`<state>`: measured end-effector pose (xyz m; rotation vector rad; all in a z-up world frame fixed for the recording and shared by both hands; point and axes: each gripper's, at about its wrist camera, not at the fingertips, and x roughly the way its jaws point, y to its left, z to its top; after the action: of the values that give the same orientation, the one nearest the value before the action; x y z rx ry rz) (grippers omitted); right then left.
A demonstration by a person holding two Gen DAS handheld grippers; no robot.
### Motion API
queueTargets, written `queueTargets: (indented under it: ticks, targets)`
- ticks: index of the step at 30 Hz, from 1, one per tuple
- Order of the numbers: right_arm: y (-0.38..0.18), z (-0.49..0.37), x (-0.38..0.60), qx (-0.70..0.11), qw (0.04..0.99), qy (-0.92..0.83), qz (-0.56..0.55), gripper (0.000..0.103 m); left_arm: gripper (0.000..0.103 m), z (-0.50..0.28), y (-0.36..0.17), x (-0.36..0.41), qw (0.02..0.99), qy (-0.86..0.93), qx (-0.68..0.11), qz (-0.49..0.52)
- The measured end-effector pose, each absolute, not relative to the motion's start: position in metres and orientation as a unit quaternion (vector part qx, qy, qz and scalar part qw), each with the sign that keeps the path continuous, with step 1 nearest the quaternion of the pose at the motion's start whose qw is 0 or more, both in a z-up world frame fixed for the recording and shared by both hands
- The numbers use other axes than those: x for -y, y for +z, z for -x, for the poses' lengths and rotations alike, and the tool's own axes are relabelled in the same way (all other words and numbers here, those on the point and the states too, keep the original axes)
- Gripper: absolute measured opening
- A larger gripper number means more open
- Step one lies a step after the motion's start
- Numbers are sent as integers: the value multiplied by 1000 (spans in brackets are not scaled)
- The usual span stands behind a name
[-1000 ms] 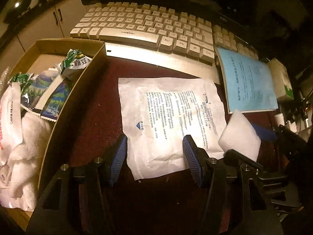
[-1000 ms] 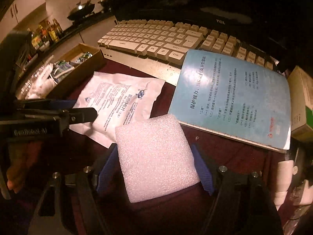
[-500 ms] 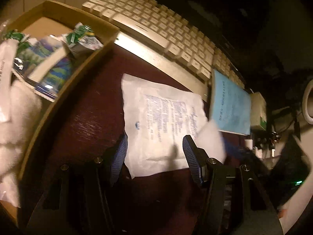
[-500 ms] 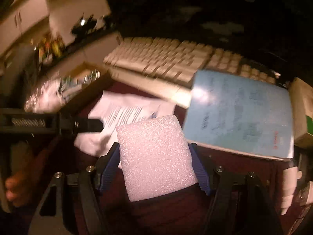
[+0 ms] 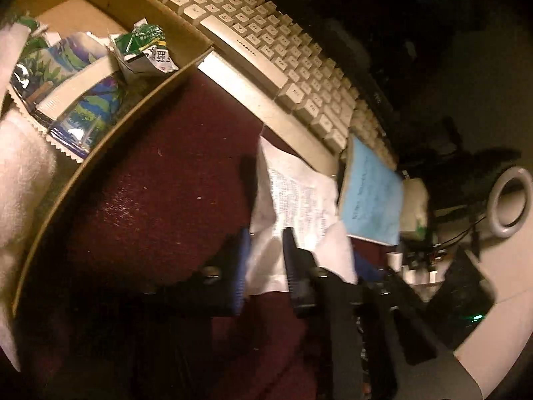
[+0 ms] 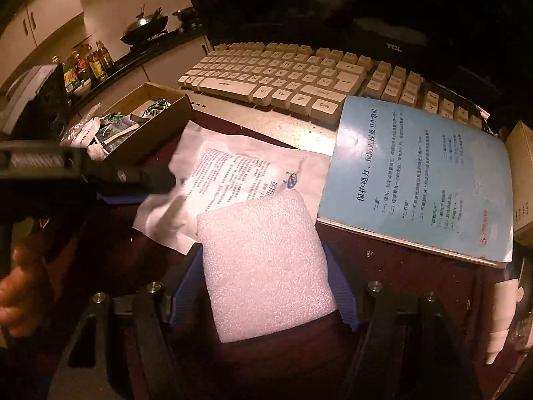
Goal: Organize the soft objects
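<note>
A white printed pouch lies on the dark red cloth; it also shows in the right wrist view. My left gripper is tilted and shut on the pouch's near edge, which buckles between the blue pads. It reaches in from the left in the right wrist view. My right gripper is shut on a white foam block, held just above the cloth. The foam block shows at the right of the left wrist view.
A cardboard box at the left holds green and blue packets and white soft items. A keyboard lies behind. A blue booklet lies right of the pouch. A small carton stands at the far right.
My left gripper has rolled and closed its jaws onto the pouch's near edge, crumpling it. My right gripper has kept hold of the foam block and stayed nearly in place.
</note>
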<state>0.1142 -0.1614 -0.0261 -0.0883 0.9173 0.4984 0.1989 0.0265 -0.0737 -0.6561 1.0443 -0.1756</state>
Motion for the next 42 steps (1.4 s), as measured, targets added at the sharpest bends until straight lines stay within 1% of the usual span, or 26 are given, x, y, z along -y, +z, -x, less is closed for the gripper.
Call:
queueTargets:
  ticks: [2, 3, 11, 15, 21, 25, 29, 31, 34, 35, 36, 37, 38, 40, 42]
  targets:
    - [-25, -113, 165, -439, 865, 239, 38, 71, 6, -196, -76, -30, 816, -71, -487, 303]
    - [-25, -112, 166, -438, 866, 240, 35, 71, 6, -194, -77, -35, 815, -72, -485, 308]
    - [-16, -115, 190, -426, 873, 235, -29, 71, 5, -153, -55, -60, 816, -118, -430, 367]
    - [-13, -113, 194, -419, 877, 232, -37, 71, 5, -124, -40, -74, 827, -121, -406, 368]
    - [-5, -104, 190, -398, 877, 267, -47, 71, 5, -94, -36, -85, 823, -130, -406, 375]
    - [-4, -88, 163, -388, 868, 311, 4, 71, 5, -83, -44, -73, 815, -158, -405, 384]
    - [-22, -88, 140, -422, 849, 314, 51, 70, 6, -81, -42, -62, 825, -163, -388, 379]
    - [-23, -87, 140, -420, 849, 315, 57, 70, 11, -87, -41, -58, 836, -143, -390, 358]
    - [-23, -89, 142, -423, 847, 318, 52, 70, 12, -96, -42, -51, 851, -114, -399, 322]
    - [-23, -88, 141, -422, 847, 318, 54, 70, 17, -98, -44, -50, 855, -101, -404, 311]
    - [-23, -87, 140, -422, 848, 316, 56, 70, 30, -100, -47, -49, 856, -89, -410, 301]
    - [-23, -86, 139, -422, 848, 316, 60, 70, 36, -104, -52, -49, 855, -73, -422, 292]
    - [-24, -86, 138, -421, 848, 315, 64, 71, 41, -107, -58, -50, 850, -69, -431, 294]
    - [-26, -86, 135, -421, 848, 314, 69, 71, 41, -111, -70, -52, 837, -75, -447, 306]
    - [-26, -86, 133, -421, 848, 314, 71, 71, 41, -116, -82, -49, 828, -58, -473, 296]
